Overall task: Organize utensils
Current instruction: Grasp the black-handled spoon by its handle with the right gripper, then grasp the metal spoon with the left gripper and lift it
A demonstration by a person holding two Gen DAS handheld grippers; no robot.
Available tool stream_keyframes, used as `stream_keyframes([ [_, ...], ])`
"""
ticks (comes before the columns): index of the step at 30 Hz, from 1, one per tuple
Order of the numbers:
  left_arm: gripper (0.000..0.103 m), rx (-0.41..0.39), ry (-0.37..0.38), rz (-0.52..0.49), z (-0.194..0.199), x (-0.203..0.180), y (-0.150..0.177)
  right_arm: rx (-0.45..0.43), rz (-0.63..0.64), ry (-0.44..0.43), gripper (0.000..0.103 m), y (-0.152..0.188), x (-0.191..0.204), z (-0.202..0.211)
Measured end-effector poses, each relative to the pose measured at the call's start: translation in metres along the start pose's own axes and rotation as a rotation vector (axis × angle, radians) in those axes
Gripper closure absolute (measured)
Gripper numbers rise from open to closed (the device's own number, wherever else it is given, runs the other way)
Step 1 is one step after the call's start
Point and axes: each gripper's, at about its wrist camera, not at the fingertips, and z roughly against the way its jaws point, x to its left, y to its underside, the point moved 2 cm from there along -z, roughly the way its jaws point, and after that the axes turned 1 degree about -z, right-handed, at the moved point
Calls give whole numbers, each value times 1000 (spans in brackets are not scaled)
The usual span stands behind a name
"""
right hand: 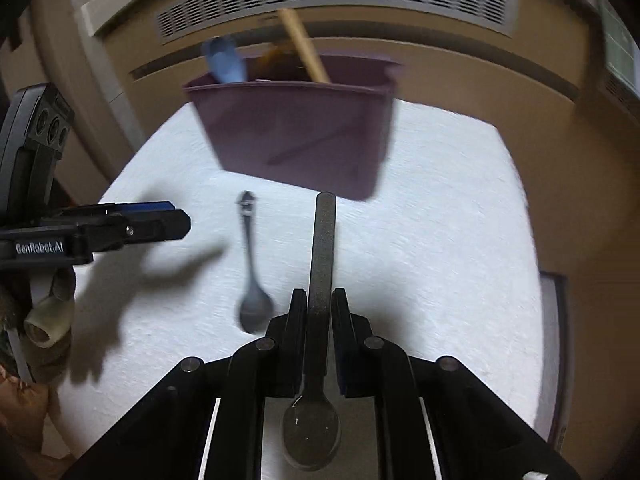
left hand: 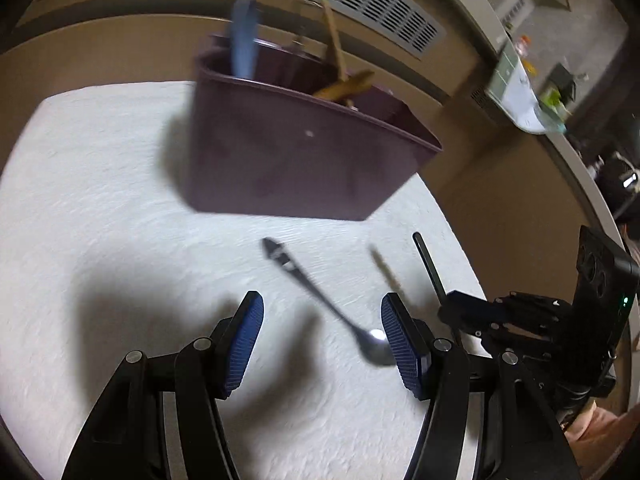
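Note:
A purple utensil bin (left hand: 296, 148) stands on the white table (left hand: 100, 200), holding a blue utensil (left hand: 243, 40) and wooden utensils (left hand: 336, 52). A metal spoon (left hand: 324, 304) lies on the table, its bowl by my left gripper's right finger. My left gripper (left hand: 322, 328) is open above the table. My right gripper (right hand: 320, 300) is shut on a dark spoon (right hand: 322, 248), handle pointing at the bin (right hand: 296, 136), bowl toward the camera. The metal spoon (right hand: 252, 280) lies left of it. The left gripper (right hand: 160, 224) shows at the left of the right wrist view.
A beige wall unit with a vent grille (right hand: 336, 0) runs behind the table. The right gripper (left hand: 500, 320) shows at the right edge of the left wrist view. A cluttered ledge (left hand: 528, 92) lies far right.

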Motion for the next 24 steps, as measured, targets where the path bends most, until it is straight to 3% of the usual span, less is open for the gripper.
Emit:
stream_keyframes([
  [6,41,78,9,-182,-51,-33,-31,29,-65,-7,92,18,-23,-9],
  [9,41,127,-34,-193,-72,-30,-36,35,-81,-14,92,20,-28,-17],
  [12,41,128,-5,-157,-63,-21,-34,29,-76,-18,91,17,-27,-20],
  [19,41,178,4,-118,-21,-8,16,33,-49,-16,91,23,-28,-23],
  [24,34,228,-52,-244,-6,-36,60,31,-40,-20,91,24,-25,-21],
])
